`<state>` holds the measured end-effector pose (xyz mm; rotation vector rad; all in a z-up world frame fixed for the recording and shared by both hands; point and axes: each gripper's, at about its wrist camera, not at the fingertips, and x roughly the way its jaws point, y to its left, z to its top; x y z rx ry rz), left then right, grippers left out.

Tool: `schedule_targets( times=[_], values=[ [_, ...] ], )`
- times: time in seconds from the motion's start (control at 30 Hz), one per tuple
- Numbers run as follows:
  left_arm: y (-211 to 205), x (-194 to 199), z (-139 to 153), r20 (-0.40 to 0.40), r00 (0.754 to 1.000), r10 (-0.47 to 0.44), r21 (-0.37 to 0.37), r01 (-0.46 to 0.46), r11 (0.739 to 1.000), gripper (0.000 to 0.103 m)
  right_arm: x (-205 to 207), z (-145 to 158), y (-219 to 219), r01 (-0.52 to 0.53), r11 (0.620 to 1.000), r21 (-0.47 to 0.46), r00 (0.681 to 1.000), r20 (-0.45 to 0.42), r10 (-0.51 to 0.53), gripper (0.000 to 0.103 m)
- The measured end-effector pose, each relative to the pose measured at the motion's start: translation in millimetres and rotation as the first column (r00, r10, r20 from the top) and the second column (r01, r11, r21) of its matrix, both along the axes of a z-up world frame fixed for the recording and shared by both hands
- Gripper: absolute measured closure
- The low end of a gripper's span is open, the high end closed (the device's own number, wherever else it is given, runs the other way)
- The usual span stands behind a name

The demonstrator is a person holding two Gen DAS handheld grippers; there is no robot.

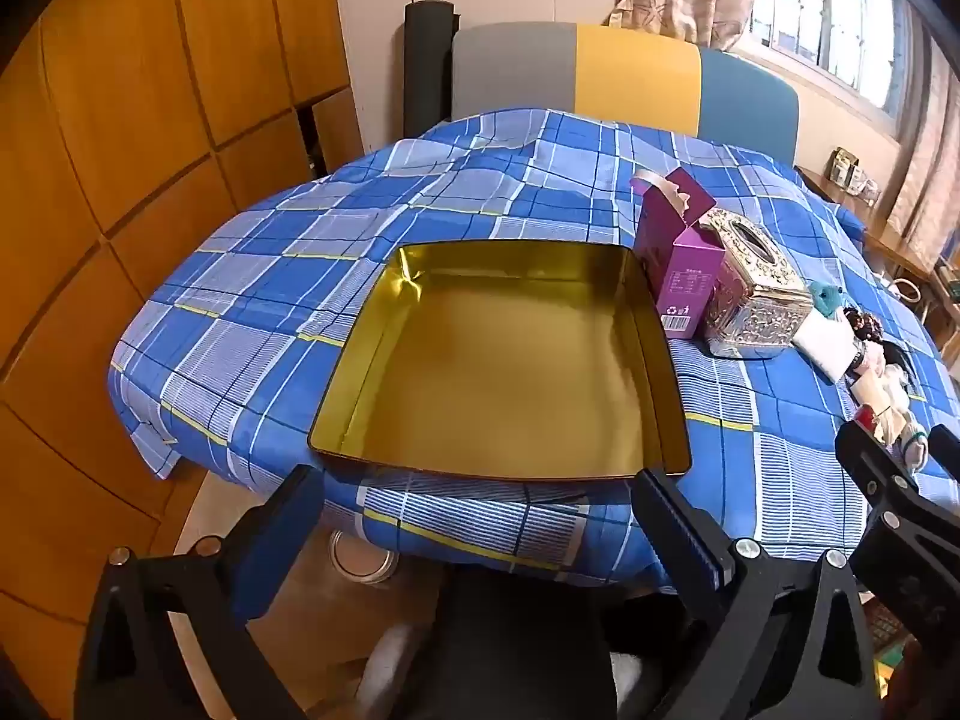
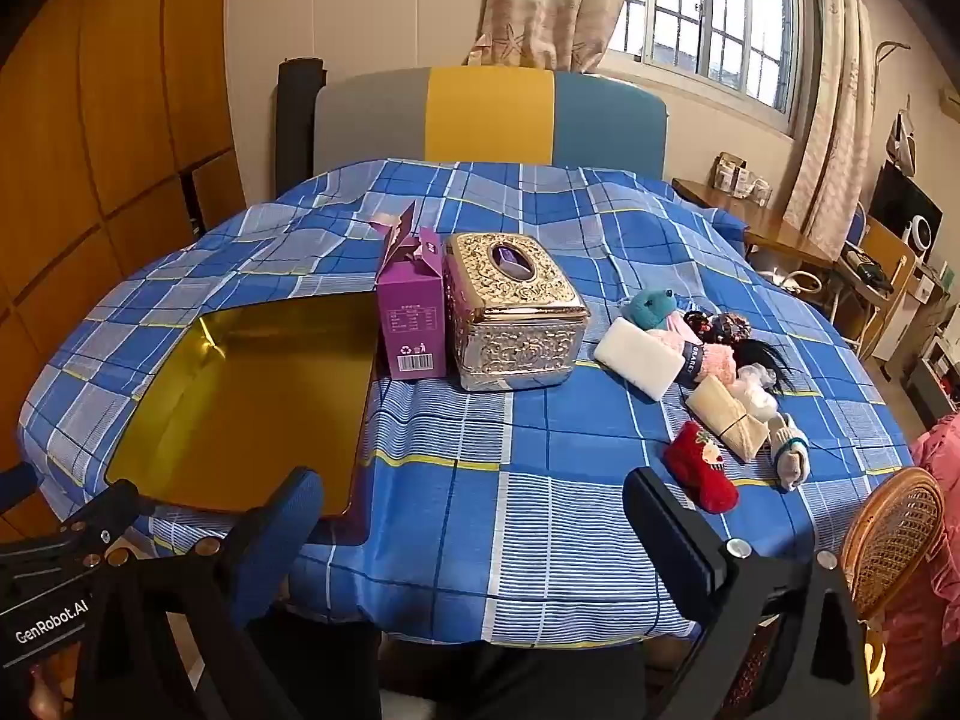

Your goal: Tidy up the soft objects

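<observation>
An open gold tin tray [image 1: 660, 354] [image 2: 360, 396] lies empty on the blue plaid tablecloth at the table's near left. A pile of soft objects lies at the right: a white pad [image 2: 642, 357], a teal plush [image 2: 651, 307], a pink sock [image 2: 717, 360], a red plush sock [image 2: 702, 468], a beige bundle [image 2: 729, 417] and a grey glove [image 2: 791, 450]. My left gripper [image 1: 480, 504] is open and empty, just before the tray's near edge. My right gripper [image 2: 474, 510] is open and empty, over the table's near edge, left of the red sock.
A purple carton [image 2: 413, 324] and an ornate silver tissue box [image 2: 516, 318] stand between the tray and the soft pile. A grey, yellow and blue chair back [image 2: 489, 114] stands behind the table. A wicker chair [image 2: 894, 534] is at the near right.
</observation>
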<state>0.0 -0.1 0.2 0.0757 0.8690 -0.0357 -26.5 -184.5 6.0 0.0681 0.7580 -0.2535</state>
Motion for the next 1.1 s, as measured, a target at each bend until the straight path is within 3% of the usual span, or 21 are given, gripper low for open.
schedule_targets(
  times=[1.1],
  values=[
    [-9.4, 4.0, 5.3, 0.020, 0.999, -0.025, -0.014, 0.026, 1.000, 0.000, -1.6, 4.7, -7.3, 0.047, 0.999, -0.017, 0.998, 0.032, -0.046, 0.001]
  ],
)
